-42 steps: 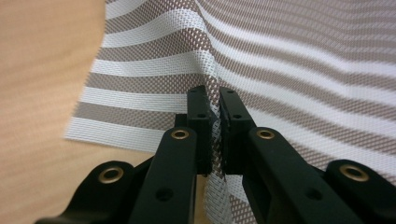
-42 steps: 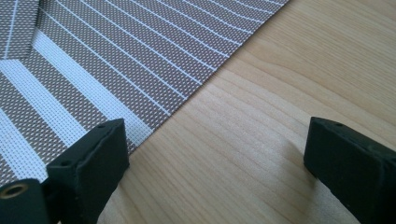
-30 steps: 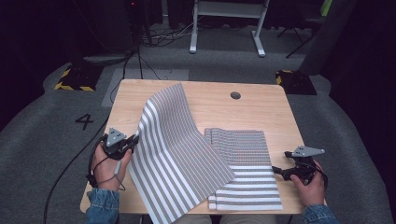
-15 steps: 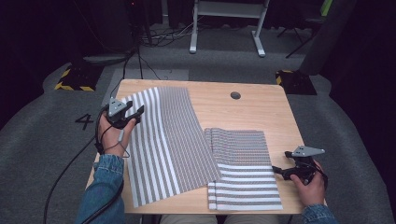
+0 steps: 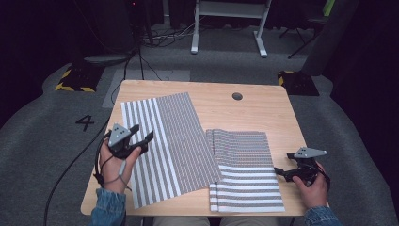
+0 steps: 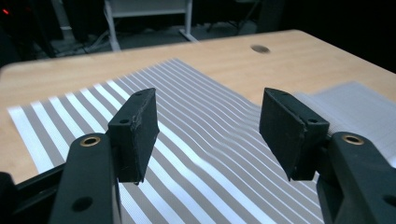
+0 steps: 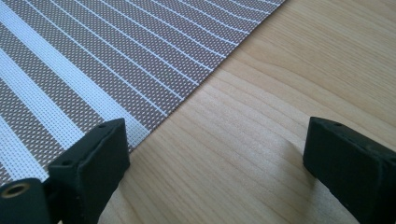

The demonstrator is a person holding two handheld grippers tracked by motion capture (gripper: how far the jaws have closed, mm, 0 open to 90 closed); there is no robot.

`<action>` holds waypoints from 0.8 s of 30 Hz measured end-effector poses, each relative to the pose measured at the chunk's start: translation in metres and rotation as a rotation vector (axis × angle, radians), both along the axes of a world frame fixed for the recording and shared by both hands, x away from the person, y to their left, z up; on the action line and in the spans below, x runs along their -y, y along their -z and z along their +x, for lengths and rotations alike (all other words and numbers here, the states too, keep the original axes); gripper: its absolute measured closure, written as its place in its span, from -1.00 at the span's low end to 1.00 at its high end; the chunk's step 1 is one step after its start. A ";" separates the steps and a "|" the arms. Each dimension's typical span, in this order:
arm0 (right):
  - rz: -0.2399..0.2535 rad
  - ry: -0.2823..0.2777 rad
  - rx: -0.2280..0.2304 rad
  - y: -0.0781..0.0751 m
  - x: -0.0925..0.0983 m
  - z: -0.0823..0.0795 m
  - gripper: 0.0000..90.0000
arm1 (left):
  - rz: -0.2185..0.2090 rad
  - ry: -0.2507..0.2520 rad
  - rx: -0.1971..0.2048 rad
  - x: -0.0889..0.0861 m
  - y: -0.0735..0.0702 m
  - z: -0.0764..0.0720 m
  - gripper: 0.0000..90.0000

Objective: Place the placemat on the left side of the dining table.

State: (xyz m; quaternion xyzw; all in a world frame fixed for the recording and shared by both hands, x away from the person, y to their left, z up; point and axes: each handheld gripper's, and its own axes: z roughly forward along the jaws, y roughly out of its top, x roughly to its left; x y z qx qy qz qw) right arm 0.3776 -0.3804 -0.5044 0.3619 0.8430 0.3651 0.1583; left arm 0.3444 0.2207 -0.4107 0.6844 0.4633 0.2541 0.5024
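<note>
Two grey-and-white striped placemats lie flat on the wooden table (image 5: 263, 113). The left mat (image 5: 174, 141) overlaps the left edge of the right mat (image 5: 247, 174). My left gripper (image 5: 143, 132) hovers over the left mat's left part. Its jaws have just been opening and stand open, with nothing between them. In the left gripper view the left mat (image 6: 196, 140) lies below the pads and the right mat (image 6: 355, 102) is farther off. My right gripper (image 5: 282, 164) rests open at the right mat's right edge; its view has the mat's edge (image 7: 93, 60) by one pad and bare wood (image 7: 261, 116).
A round cable hole (image 5: 237, 96) sits near the table's far edge. Bare wood runs along the far side and right of the mats. A cable (image 5: 70, 174) trails from the left gripper to the grey floor. A white desk frame (image 5: 226, 28) stands behind the table.
The left mat, held raised and curved a second ago, now lies flat. The left gripper carried its edge toward the far left, let go and drew back. The right gripper kept still.
</note>
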 end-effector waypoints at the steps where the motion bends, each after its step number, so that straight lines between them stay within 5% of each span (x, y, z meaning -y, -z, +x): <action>1: -0.001 -0.003 0.002 0.000 0.000 0.000 -0.84 | -0.004 0.009 -0.015 0.005 0.005 -0.017 -0.15; 5: 0.001 0.000 0.000 0.000 0.000 0.000 -0.84 | 0.034 0.066 -0.028 0.013 0.007 -0.042 -0.14; 14: -0.001 -0.001 -0.001 0.000 0.000 0.000 -0.84 | 0.030 0.124 -0.062 0.026 0.013 -0.077 -0.16; 21: 0.000 -0.001 -0.002 0.000 0.000 0.000 -0.84 | 0.094 0.146 -0.185 0.034 0.046 -0.091 -0.19; 24: -0.001 -0.003 -0.001 0.000 0.000 0.000 -0.84 | 0.129 0.156 -0.208 0.038 0.052 -0.092 -0.21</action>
